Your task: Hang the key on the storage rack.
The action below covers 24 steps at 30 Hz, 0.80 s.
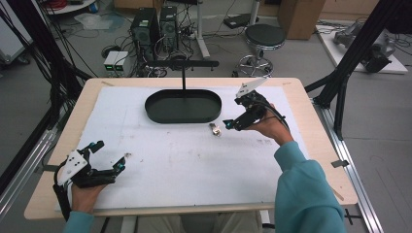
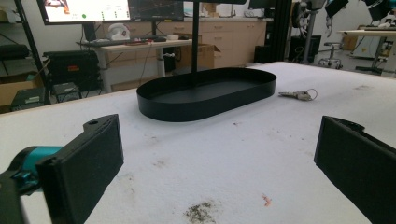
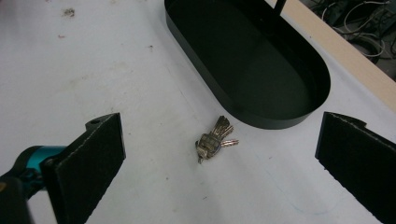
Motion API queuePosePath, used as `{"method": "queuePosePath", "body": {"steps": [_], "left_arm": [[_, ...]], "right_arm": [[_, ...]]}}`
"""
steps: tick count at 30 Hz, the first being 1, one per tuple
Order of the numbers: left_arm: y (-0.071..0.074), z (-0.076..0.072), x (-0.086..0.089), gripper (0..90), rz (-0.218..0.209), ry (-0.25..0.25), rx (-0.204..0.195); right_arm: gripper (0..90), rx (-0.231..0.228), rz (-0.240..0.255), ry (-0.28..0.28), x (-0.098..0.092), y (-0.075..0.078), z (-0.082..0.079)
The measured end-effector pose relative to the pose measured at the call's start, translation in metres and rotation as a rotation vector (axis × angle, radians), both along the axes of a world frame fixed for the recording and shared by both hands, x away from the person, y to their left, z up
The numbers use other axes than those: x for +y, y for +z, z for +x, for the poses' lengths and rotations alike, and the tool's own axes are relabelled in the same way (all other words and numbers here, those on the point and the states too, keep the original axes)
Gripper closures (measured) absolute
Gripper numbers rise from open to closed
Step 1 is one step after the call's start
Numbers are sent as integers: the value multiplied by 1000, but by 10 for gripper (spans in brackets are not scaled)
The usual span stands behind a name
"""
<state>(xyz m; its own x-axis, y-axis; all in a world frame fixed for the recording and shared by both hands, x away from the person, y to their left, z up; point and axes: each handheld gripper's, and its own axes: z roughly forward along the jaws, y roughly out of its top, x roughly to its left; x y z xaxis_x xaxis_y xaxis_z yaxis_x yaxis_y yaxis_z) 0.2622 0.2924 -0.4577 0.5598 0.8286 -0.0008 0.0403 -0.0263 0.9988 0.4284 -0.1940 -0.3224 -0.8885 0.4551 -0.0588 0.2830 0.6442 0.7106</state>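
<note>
My right gripper [image 1: 230, 124] hangs just beside the bunch of keys [image 3: 214, 140], its 2 jaws spread wide with nothing between them. The keys lie on the white mat [image 1: 184, 160], just off the near right end of the black oval tray [image 1: 183, 106]. My left gripper [image 1: 108, 155], well away from the tray, is also wide open and empty.

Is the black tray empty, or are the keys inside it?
Empty. The black tray shows bare floor; the keys lie outside, on the white mat.
</note>
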Motion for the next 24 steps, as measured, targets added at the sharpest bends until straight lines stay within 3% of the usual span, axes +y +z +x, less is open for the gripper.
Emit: {"method": "queuePosePath", "body": {"steps": [6, 17, 24], "left_arm": [[0, 0, 0, 17, -4, 0, 5], [0, 0, 0, 17, -4, 0, 5], [0, 0, 0, 17, 2, 2, 2]], "right_arm": [[7, 34, -86, 12, 11, -12, 8], [6, 88, -167, 31, 27, -35, 22], [6, 92, -211, 56, 35, -45, 26]]}}
